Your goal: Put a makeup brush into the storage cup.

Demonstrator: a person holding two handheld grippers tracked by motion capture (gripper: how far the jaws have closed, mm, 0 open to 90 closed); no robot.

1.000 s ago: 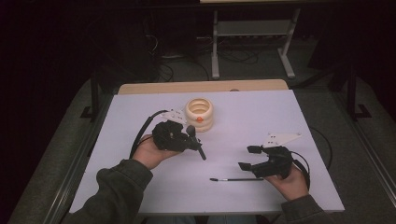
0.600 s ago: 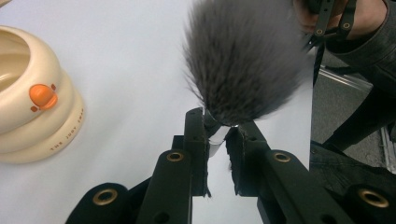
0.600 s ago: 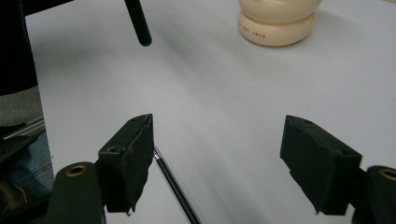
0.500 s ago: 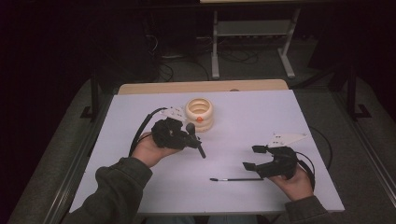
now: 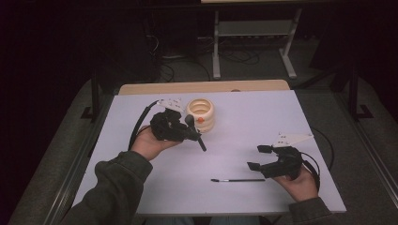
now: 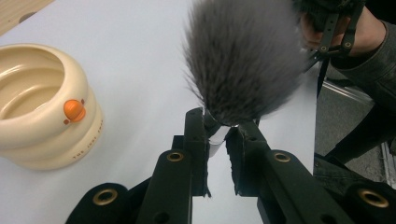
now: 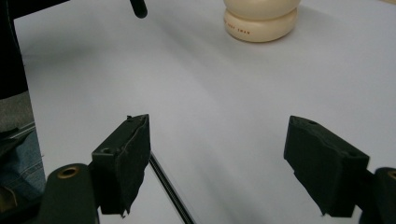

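Nearest me, the right gripper (image 5: 259, 158) has just been opening its jaws; they stand wide and empty over the thin brush (image 5: 238, 180) lying on the table (image 5: 244, 117). It could roll off if nudged. Farther off, the left gripper (image 6: 217, 135) pinches the fluffy brush (image 6: 245, 60) by its ferrule beside the cup (image 5: 201, 114); a careless swing could tip that cup.

A dark-handled brush (image 5: 196, 135) is clamped in the left gripper (image 5: 187, 131), its handle slanting down toward the near side of the white worktop (image 5: 248, 122). Just beyond that gripper, a cream ringed pot (image 5: 201, 114) is seen. The right gripper (image 5: 256, 158) is held with jaws spread, having just been opening, nothing between them; a thin black stick (image 5: 238, 180) lies just beside it.
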